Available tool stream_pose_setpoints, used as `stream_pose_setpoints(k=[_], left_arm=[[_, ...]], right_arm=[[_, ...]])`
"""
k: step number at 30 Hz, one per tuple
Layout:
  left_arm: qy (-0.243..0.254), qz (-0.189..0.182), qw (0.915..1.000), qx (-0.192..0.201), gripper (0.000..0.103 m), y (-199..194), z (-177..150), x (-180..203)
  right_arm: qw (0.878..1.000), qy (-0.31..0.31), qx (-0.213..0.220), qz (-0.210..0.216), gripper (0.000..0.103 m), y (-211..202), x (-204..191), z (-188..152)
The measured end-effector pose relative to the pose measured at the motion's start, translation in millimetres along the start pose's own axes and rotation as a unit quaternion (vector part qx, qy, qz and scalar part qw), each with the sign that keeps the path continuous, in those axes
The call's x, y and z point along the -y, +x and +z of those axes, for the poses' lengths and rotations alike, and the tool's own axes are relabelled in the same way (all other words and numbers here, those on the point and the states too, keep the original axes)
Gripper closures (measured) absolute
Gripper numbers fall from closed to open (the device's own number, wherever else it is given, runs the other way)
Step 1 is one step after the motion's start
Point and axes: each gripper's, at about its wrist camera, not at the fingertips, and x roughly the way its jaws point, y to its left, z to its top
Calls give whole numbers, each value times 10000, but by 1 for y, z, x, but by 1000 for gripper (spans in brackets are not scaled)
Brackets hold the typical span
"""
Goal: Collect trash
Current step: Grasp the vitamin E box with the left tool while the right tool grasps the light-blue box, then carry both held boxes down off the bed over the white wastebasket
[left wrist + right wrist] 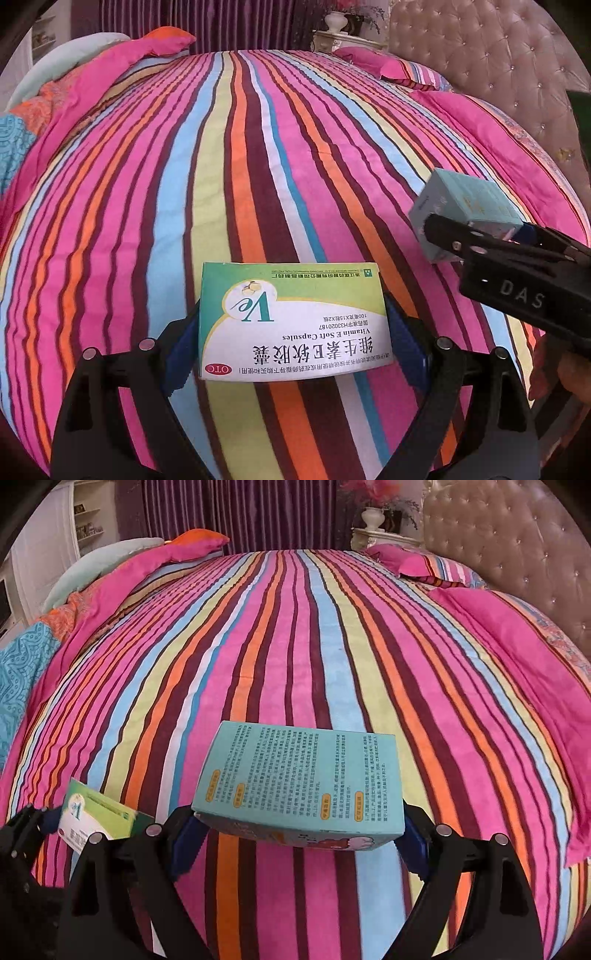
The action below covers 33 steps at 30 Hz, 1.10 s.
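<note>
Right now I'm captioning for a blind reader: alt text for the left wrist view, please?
The left gripper holds a green-and-white vitamin box in its jaws above a striped bedspread. To its right, the right gripper holds a pale blue box.

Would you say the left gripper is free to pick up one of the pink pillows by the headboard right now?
Probably not: the left gripper is already clamped on the green box, and the pink pillow lies at the far side of the striped bed.
</note>
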Motion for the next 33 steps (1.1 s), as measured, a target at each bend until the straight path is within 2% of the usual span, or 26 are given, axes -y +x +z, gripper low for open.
stream_pose_setpoints(k=[11,22,33], left_arm=[[-52,49,10000,40,16,-53,-40,-2],[-96,24,9999,19,16,-108,-107,4],[-16,71,10000,-4,16,-155,-168,4]], right_arm=[[9999,17,-3,99,20,-52,2,-42],[9993,202,-129,301,20,-108,12,-110],[9988,236,-87,408,20,-159,11,-153]])
